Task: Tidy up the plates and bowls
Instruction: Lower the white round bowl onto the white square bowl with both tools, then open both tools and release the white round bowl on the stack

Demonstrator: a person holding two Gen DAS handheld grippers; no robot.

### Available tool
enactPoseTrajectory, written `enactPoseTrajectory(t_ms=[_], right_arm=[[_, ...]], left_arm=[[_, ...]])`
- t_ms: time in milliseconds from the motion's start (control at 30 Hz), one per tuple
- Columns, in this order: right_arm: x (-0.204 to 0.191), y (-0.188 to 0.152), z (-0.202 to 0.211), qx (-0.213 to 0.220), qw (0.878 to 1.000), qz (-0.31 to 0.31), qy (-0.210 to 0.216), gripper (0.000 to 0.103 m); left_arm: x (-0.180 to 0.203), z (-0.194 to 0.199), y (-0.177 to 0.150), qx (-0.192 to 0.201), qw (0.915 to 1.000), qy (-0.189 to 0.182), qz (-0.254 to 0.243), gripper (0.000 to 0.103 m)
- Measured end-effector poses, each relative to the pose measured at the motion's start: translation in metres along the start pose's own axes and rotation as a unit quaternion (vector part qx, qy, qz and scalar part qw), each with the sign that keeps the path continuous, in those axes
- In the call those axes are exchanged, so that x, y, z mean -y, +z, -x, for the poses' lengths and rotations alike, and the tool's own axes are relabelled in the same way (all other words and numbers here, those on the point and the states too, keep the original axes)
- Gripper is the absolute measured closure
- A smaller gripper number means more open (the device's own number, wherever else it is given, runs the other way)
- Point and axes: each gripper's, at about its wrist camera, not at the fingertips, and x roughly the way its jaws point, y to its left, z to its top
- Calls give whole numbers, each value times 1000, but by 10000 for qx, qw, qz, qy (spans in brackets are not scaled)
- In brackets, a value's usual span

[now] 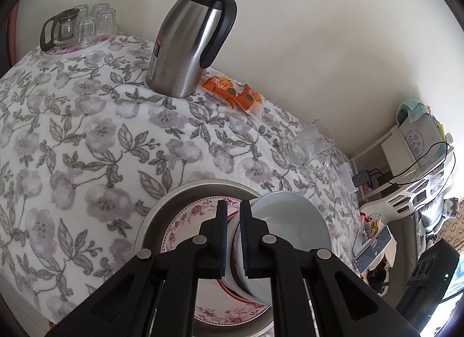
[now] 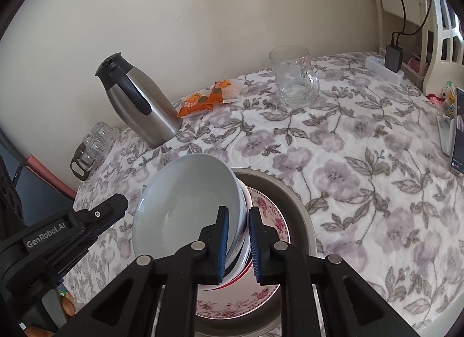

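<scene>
A stack of white bowls with a pale grey inside is held tilted above a pink floral plate, which lies in a grey metal tray. My left gripper is shut on the stack's rim on one side. My right gripper is shut on the bowls at the opposite rim. The floral plate and the tray lie below. The left gripper's body shows at the left of the right wrist view.
On the flowered tablecloth stand a steel thermos jug, orange snack packets, a glass mug and a tray of glasses with a glass teapot. A white shelf unit with a charger stands at the table's right end.
</scene>
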Motion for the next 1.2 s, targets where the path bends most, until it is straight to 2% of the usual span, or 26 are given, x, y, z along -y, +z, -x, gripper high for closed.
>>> enactPoseTrajectory(t_ms=[133, 300, 367, 433, 500, 567, 633, 867, 1033, 1133, 1200], right_arm=[[2, -2, 6, 61, 10000, 40, -33, 83], [4, -5, 12, 104, 9999, 70, -47, 80], [3, -7, 15, 140, 9998, 120, -91, 76], [2, -10, 18, 166, 9996, 153, -162, 66], [3, -14, 22, 184, 9996, 159, -175, 62], [3, -17, 25, 220, 9994, 173, -185, 61], [4, -21, 29, 278, 9992, 197, -203, 55], [3, -34, 36, 383, 9988, 240, -163, 47], [4, -44, 38, 381, 9988, 268, -140, 44], [5, -50, 34, 305, 9988, 301, -217, 43], [8, -54, 31, 243, 9989, 299, -272, 43]], left_arm=[[0, 4, -3, 29, 9999, 99, -31, 92], [-1, 12, -7, 111, 9997, 189, -75, 81], [-2, 16, -8, 146, 9996, 236, -86, 71], [-4, 19, -10, 175, 9994, 297, -86, 61], [-6, 23, -12, 199, 9991, 374, -75, 55], [-8, 25, -14, 210, 9988, 443, -76, 42], [-12, 28, -17, 236, 9984, 505, -59, 33], [-19, 34, -26, 259, 9956, 881, -183, 16], [-21, 38, -38, 311, 9928, 1100, -363, 14], [-21, 37, -46, 237, 9913, 1205, -471, 6], [-22, 34, -53, 129, 9910, 1230, -517, 6]])
